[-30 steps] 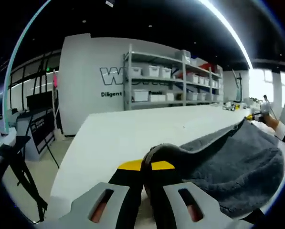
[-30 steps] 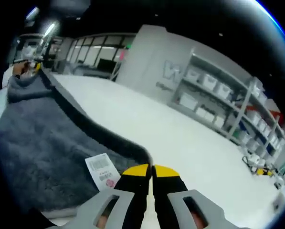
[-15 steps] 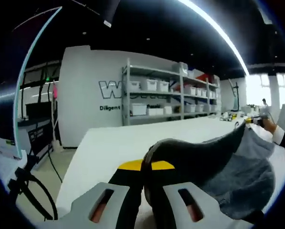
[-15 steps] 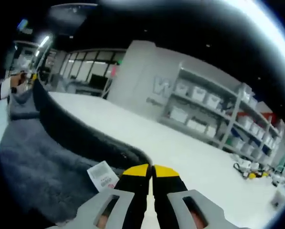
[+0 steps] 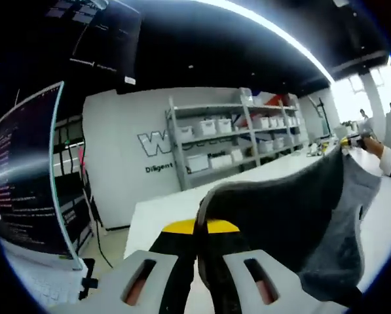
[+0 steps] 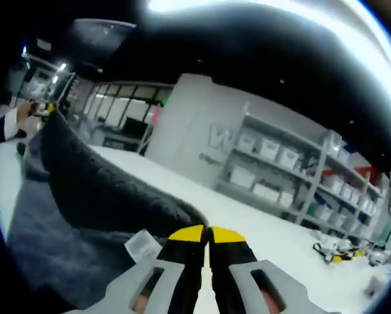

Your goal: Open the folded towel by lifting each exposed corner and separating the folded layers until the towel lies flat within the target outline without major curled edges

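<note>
A grey fluffy towel (image 5: pixel 300 216) hangs in the air, stretched between both grippers above the white table (image 5: pixel 162 216). My left gripper (image 5: pixel 202 229) is shut on one corner of it, and the cloth runs from the jaws to the right. At the far right the other gripper (image 5: pixel 353 139) holds the opposite corner, with a hand and a dark sleeve behind it. In the right gripper view my right gripper (image 6: pixel 207 234) is shut on a towel (image 6: pixel 84 216) corner beside a white care label (image 6: pixel 143 243). The left gripper (image 6: pixel 43 110) holds the far end at the upper left.
The white table (image 6: pixel 260 229) stretches ahead under the towel. Metal shelves with white bins (image 5: pixel 221 140) stand against a grey wall with lettering. A large monitor (image 5: pixel 25 183) stands at the left, with a keyboard below it. More shelves (image 6: pixel 293 176) line the back.
Both grippers have risen with the towel corners. The towel has come up off the table and now hangs higher between them. Both views tilted upward, and a monitor came into the left gripper view.
</note>
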Motion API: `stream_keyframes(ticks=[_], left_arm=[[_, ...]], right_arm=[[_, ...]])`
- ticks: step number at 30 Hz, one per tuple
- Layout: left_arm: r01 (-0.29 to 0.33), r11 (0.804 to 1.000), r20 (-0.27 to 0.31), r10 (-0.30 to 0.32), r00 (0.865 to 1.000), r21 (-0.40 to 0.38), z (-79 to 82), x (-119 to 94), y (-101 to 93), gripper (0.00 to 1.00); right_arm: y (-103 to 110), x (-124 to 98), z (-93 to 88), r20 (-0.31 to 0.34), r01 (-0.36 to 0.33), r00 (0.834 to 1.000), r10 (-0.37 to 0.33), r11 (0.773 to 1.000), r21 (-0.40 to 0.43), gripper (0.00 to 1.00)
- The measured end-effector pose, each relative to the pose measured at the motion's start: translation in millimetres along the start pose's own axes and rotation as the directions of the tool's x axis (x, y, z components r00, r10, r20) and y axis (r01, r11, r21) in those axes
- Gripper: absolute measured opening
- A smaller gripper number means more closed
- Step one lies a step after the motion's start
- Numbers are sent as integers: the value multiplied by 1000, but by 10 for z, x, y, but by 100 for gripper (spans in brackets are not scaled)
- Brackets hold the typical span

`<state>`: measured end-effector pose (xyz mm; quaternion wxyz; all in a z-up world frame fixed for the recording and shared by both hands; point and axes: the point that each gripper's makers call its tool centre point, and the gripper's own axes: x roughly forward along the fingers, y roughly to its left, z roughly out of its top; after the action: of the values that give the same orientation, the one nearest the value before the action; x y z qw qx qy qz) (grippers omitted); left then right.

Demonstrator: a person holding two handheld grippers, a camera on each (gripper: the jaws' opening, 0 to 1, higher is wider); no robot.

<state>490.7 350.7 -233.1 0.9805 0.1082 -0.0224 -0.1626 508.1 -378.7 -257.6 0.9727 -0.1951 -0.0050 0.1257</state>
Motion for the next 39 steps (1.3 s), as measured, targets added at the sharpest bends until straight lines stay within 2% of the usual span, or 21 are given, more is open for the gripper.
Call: stream_keyframes(ticks=[3, 8, 10, 11, 15, 20, 26, 32, 39], left_arm=[[-10, 999, 14, 10, 1000, 47, 147, -81, 22, 2], [-10, 999, 41, 8, 999, 52, 372, -206, 55, 2], [-11, 997, 55, 7, 998, 76, 461, -254, 61, 2], [-12, 995, 52, 7, 999, 97, 486, -274, 75, 2], [-10, 995, 48, 6, 999, 97, 579, -341, 145, 2], [-20, 993, 90, 9, 996, 120, 781, -484, 169, 2], [-37, 989, 118, 20, 993, 140, 935, -695, 181, 2], [-55, 988, 147, 34, 989, 141, 1082, -865, 207, 2], [-62, 985, 174, 34, 984, 160, 1259, -1048, 185, 2]], right_arm=[[-36, -61, 127, 12, 10, 1000, -9, 1000, -28, 0], [-113, -226, 439, 50, 29, 998, -26, 997, -68, 0], [-121, -299, 554, 66, 35, 997, -30, 996, -86, 0], [-124, -333, 604, 74, 36, 997, -29, 995, -91, 0], [-114, -439, 773, 103, 37, 994, -27, 994, -104, 0], [-89, -556, 948, 110, 50, 993, -32, 985, -166, 0], [-105, -737, 1218, 169, 46, 985, -22, 989, -140, 0], [-87, -933, 1502, 213, 75, 976, -34, 980, -184, 0], [-115, -1114, 1668, 237, 104, 970, -50, 970, -222, 0]])
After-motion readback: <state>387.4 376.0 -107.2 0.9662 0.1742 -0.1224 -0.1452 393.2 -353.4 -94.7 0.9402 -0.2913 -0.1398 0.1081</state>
